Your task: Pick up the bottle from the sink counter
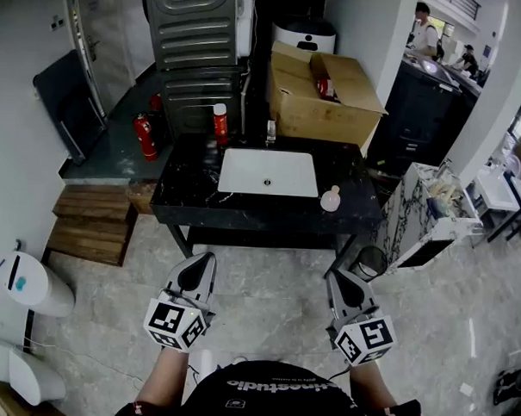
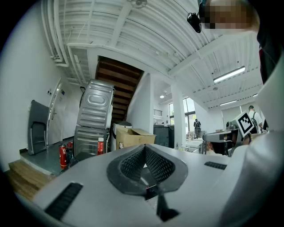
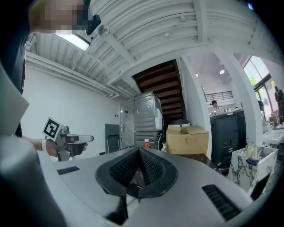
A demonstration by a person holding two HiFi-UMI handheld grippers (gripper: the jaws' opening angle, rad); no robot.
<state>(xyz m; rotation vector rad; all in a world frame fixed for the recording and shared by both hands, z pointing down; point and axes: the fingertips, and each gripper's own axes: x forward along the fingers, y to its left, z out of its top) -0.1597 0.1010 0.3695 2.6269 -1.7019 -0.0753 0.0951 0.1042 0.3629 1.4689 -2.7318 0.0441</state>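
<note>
A black marble sink counter [image 1: 183, 199] with a white basin [image 1: 268, 172] stands ahead of me. A red bottle with a white cap [image 1: 219, 123] stands upright at its back left, next to the faucet [image 1: 271, 131]. The same bottle shows in the left gripper view [image 2: 100, 145] and the right gripper view [image 3: 146, 142]. A small pale pink round bottle [image 1: 330, 198] sits on the counter just right of the basin. My left gripper [image 1: 208, 258] and right gripper [image 1: 334, 274] hang side by side well short of the counter, over the floor. Both are shut and hold nothing [image 2: 144, 147] [image 3: 140, 150].
An open cardboard box [image 1: 321, 93] and a grey metal machine [image 1: 194, 53] stand behind the counter. Red fire extinguishers [image 1: 145, 136] and wooden steps [image 1: 92, 226] lie to the left. A round bin [image 1: 370, 261] and a marble-patterned cabinet [image 1: 428, 214] stand at the right. People work at the far right.
</note>
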